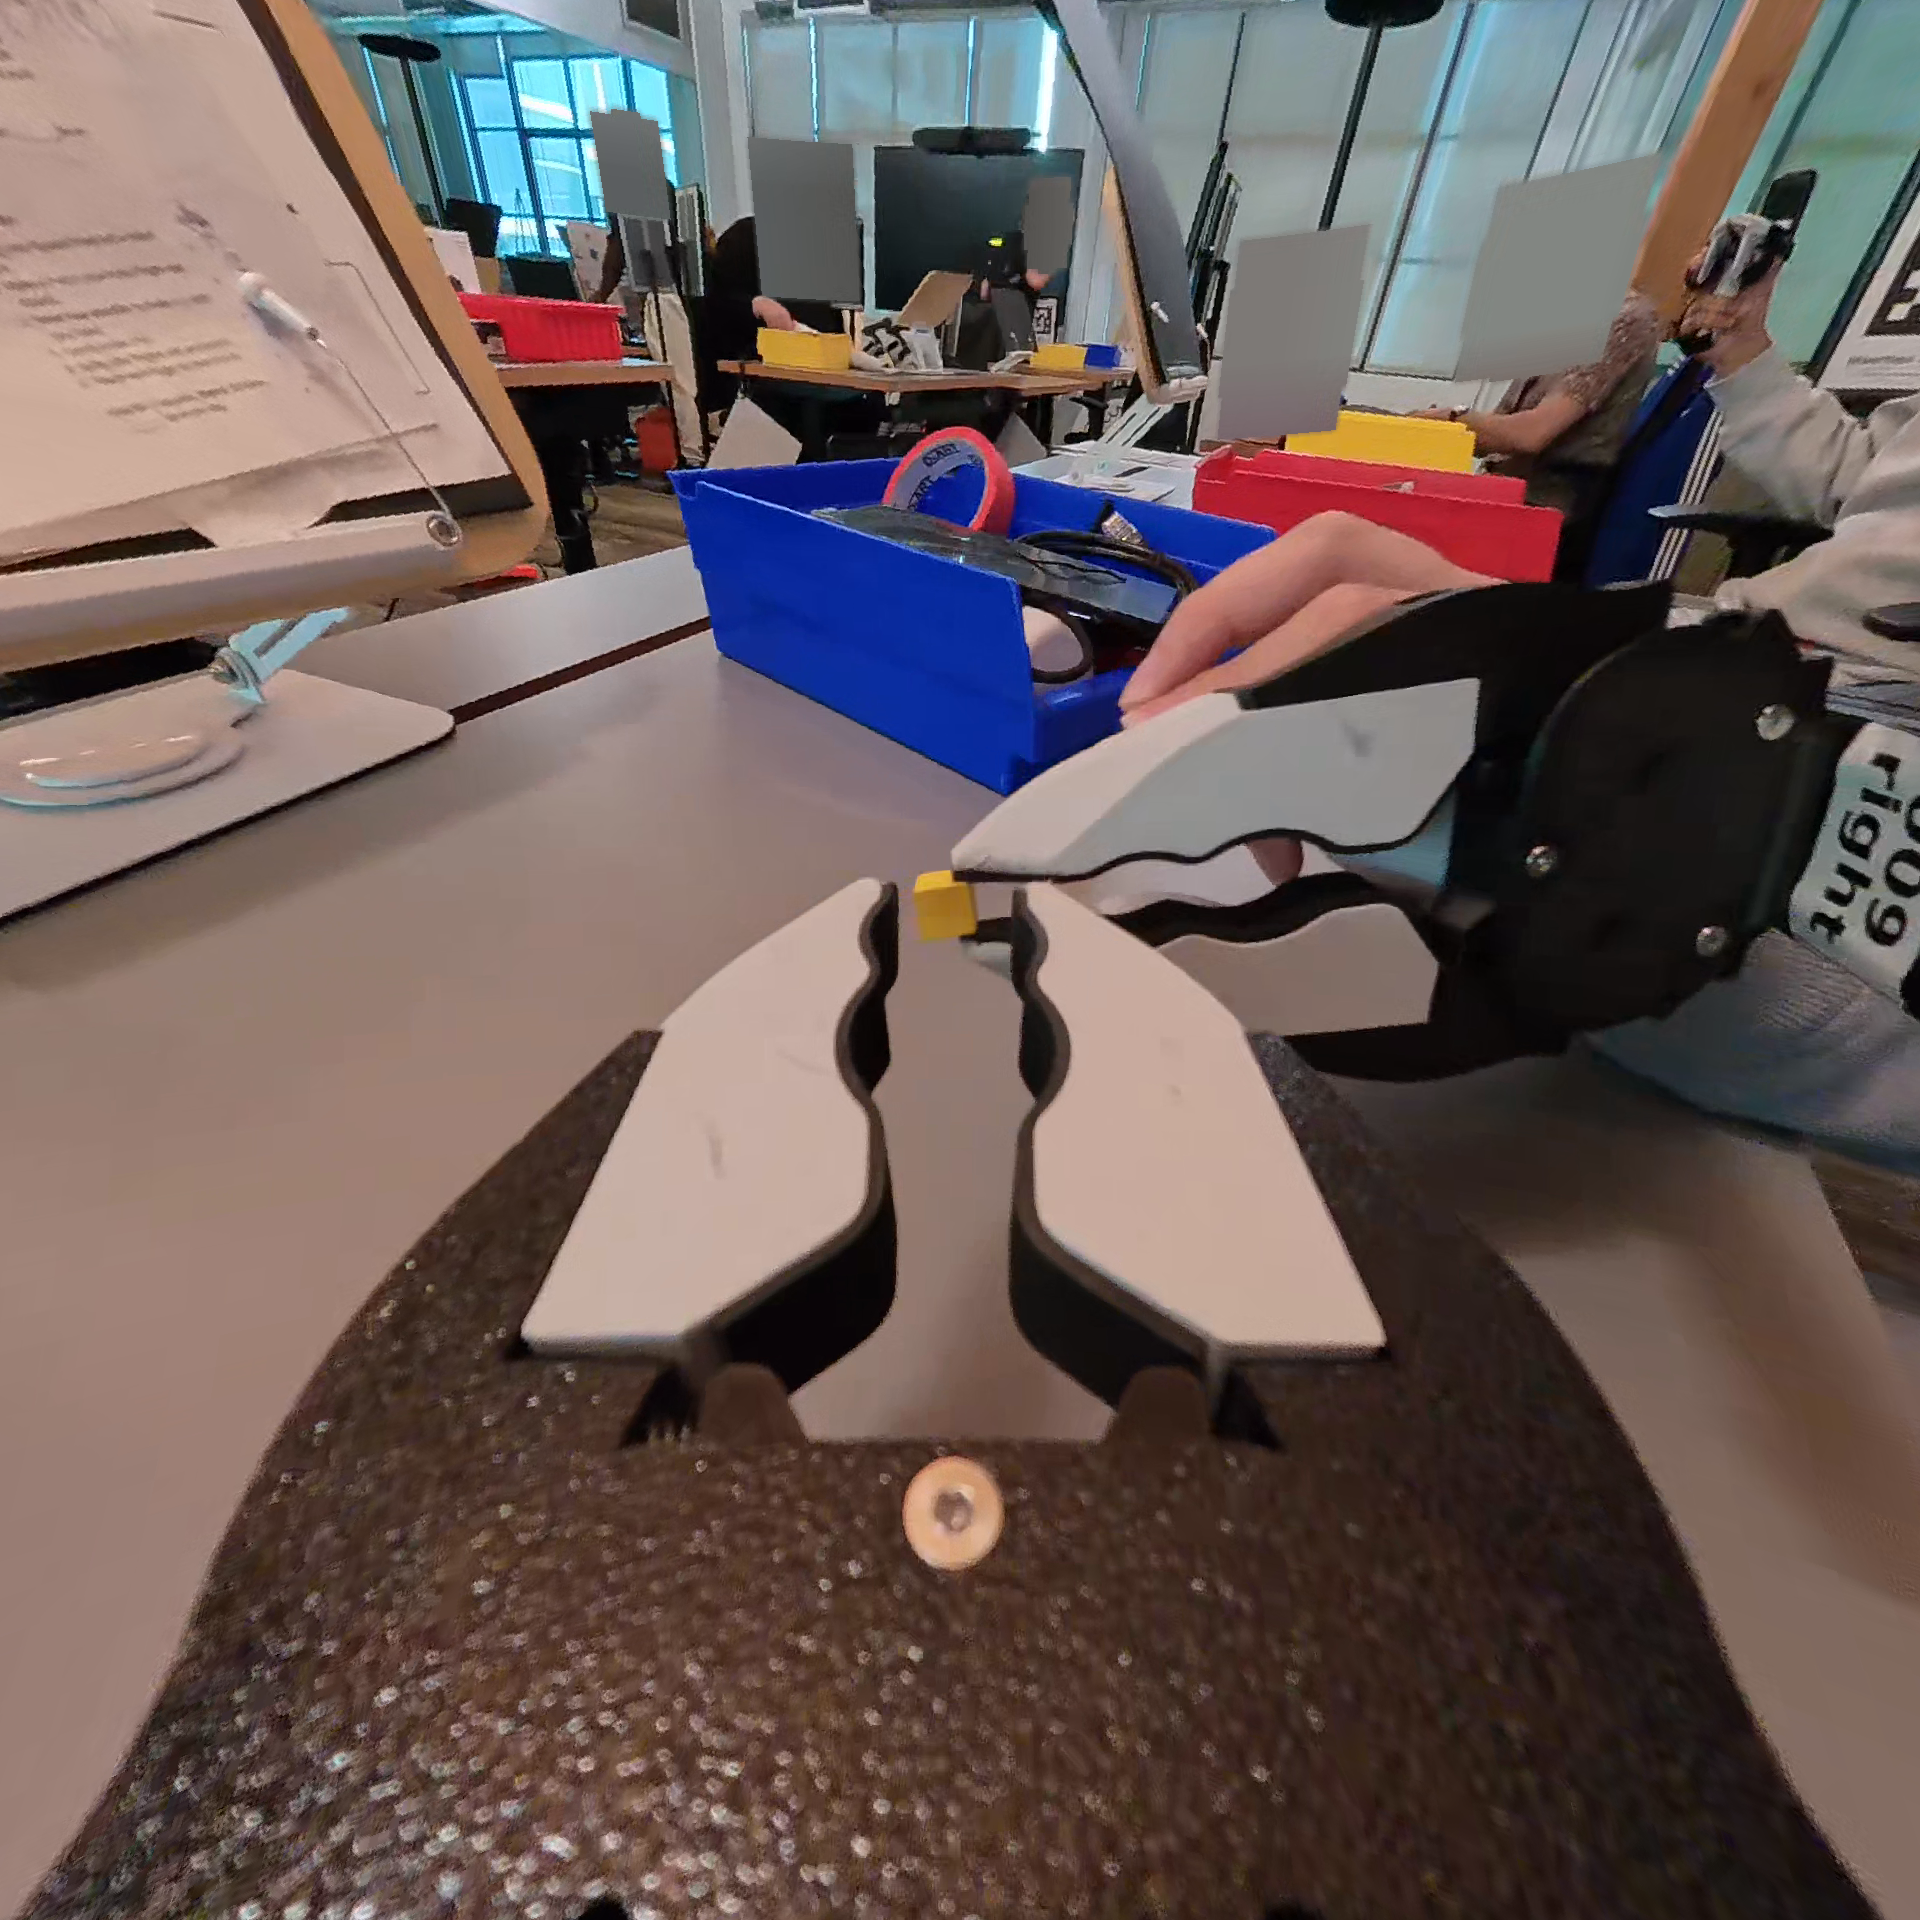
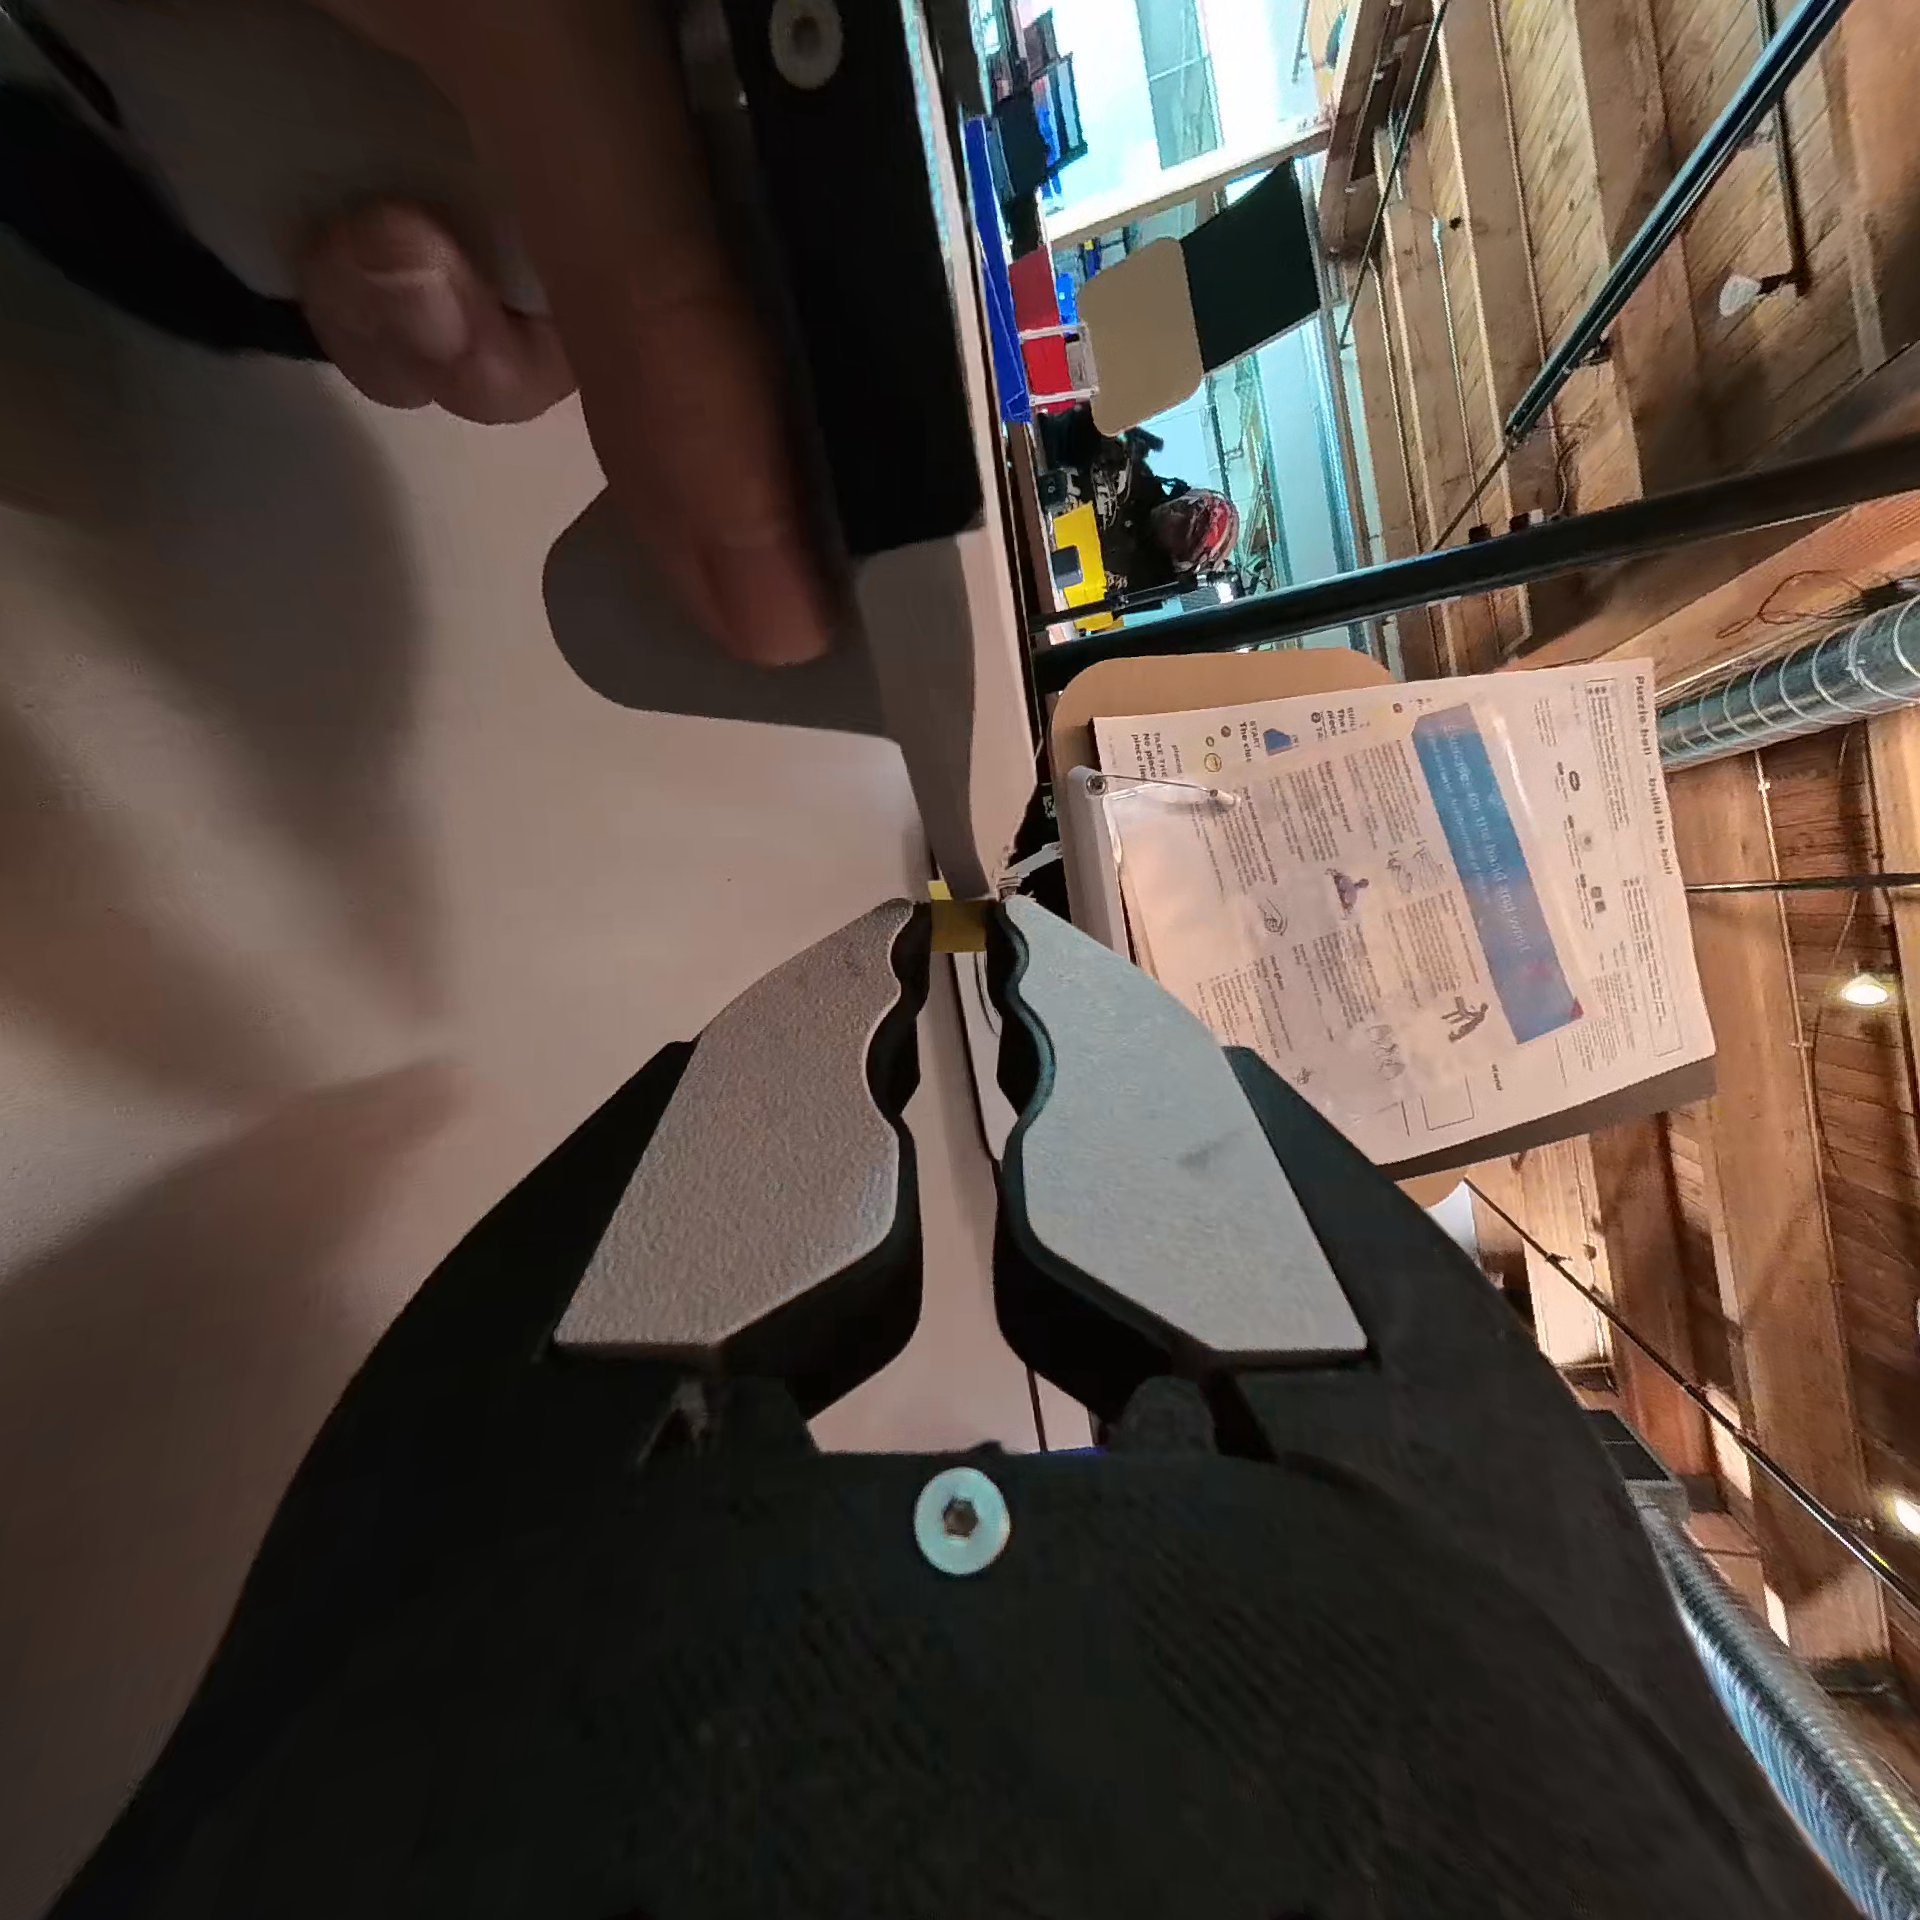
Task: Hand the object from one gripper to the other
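1. Jaws of the right gripper (image 2: 958, 914) are clamped on a small yellow block (image 2: 957, 925) at their very tips, seen at frame centre in the right wrist view.
2. Jaws of the left gripper (image 1: 954, 894) stand apart with a gap between them, and the yellow block (image 1: 943, 904) sits in that gap at the tips, just above centre of the left wrist view; whether either left finger touches it cannot be told.
3. One block shows: yellow, small, square-edged, plain on the faces in view.
4. In the left wrist view the right gripper (image 1: 971, 883) comes in sideways from the right edge, with a hand (image 1: 1257, 623) wrapped over it.
5. Only the right wrist view shows the left gripper edge-on, coming down from the top of the frame as a thin pale blade (image 2: 935, 769), with fingers (image 2: 717, 499) beside it in the upper left.
6. Only the left wrist view shows a blue bin (image 1: 862, 613) above centre holding one red roll of tape (image 1: 948, 480) and black cables (image 1: 1112, 566).
7. Behind it, to the right, stand one red bin (image 1: 1382, 514) and one yellow bin (image 1: 1382, 442).
8. Both views show one printed sheet on a stand (image 1: 197, 301) (image 2: 1392, 914) on a grey table (image 1: 468, 935).
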Demonstrator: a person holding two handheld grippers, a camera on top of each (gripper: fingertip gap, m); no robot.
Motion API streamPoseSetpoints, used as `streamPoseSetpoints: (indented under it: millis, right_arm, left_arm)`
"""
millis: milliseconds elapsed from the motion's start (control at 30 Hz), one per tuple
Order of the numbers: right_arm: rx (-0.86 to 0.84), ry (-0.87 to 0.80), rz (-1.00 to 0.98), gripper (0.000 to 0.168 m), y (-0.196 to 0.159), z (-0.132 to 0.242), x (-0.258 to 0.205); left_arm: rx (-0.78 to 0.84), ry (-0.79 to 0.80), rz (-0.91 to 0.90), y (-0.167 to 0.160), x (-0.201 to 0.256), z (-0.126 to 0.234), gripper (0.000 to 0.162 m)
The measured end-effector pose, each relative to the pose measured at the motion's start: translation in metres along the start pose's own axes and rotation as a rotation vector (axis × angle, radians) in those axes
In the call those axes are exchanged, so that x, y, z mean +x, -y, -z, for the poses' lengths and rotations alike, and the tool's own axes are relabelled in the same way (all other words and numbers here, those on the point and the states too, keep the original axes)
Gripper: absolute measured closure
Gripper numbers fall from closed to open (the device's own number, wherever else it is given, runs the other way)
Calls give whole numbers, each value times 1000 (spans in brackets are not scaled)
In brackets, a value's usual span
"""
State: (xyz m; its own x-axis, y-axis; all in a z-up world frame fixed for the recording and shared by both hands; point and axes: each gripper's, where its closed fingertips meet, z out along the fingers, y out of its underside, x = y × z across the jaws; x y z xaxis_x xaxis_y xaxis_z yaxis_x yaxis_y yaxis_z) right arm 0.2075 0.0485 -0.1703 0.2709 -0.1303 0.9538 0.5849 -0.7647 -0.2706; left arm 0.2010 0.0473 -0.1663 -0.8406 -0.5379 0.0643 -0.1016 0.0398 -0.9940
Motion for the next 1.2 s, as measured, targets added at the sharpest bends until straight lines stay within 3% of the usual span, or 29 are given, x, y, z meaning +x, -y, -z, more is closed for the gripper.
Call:
streamPoseSetpoints:
  millis: [233, 633, 933, 1067, 1133, 1200]
  right_arm:
    - [-8, -3, 65, 158, -2, 0, -2]
    - [84, -12, -5, 158, 5, 2, 2]
    - [403, -5, -147, 158, 31, 24, 13]
    - [454, 10, -168, 158, 37, 28, 12]
    - [465, 17, -166, 158, 39, 29, 11]
    - [473, 23, -159, 158, 42, 30, 10]
  left_arm:
    - [-9, -52, -16, -1, 10, -2, 143]
    - [9, -37, 15, 0, 4, 0, 148]
    - [114, -396, 322, 21, 24, 22, 149]
    - [123, -462, 363, 23, 28, 27, 149]
    - [126, -441, 380, 23, 23, 27, 138]
    - [131, -448, 395, 23, 21, 28, 138]
